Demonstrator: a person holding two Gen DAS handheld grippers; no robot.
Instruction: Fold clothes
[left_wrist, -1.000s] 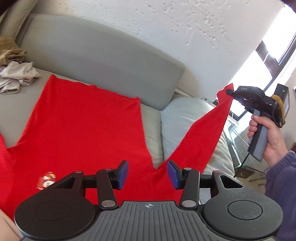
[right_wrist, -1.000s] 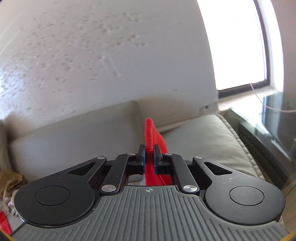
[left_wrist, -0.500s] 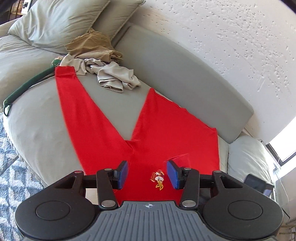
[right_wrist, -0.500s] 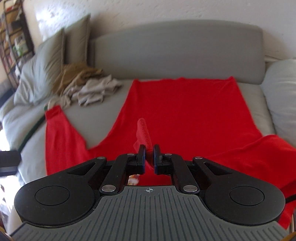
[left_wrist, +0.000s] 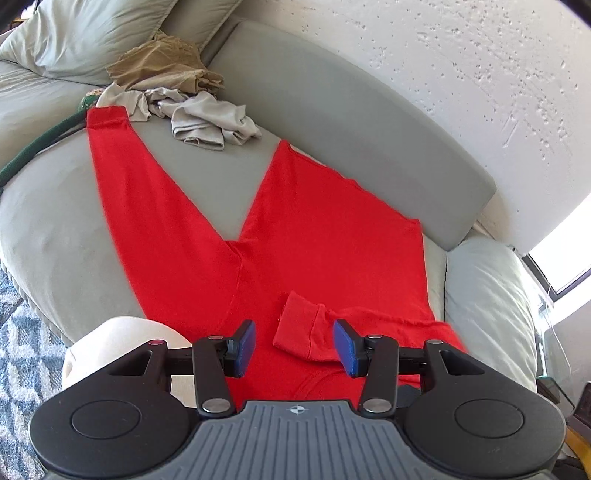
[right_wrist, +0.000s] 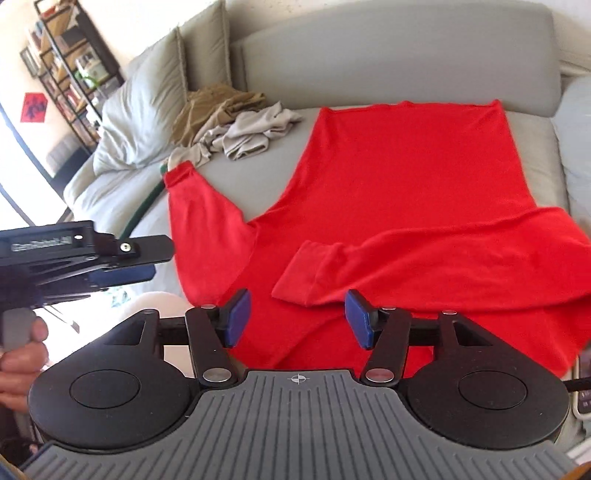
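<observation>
A red long-sleeved shirt (left_wrist: 325, 236) (right_wrist: 402, 173) lies spread flat on the grey sofa seat (left_wrist: 207, 173). One sleeve (left_wrist: 122, 177) (right_wrist: 201, 214) stretches out to the left. The other sleeve (right_wrist: 424, 266) is folded across the body, and its cuff (left_wrist: 295, 334) (right_wrist: 299, 277) lies just ahead of both grippers. My left gripper (left_wrist: 294, 347) is open above that cuff, holding nothing. My right gripper (right_wrist: 297, 319) is open too, with the cuff lying loose in front of its blue pads. In the right wrist view the left gripper (right_wrist: 122, 266) shows at the left, held by a hand (right_wrist: 22, 354).
A heap of beige and tan clothes (left_wrist: 192, 107) (right_wrist: 236, 125) lies at the sofa's back left, beside large cushions (left_wrist: 92, 33) (right_wrist: 147, 107). A green cord (left_wrist: 29, 155) runs by the left sleeve. A pale cushion (left_wrist: 491, 302) sits at the right, a bookshelf (right_wrist: 70, 62) stands far left, and a patterned rug (left_wrist: 14, 332) lies below.
The right gripper carried the lifted sleeve across the shirt body, then opened and let it go. The left gripper swung left over the shirt and stayed open.
</observation>
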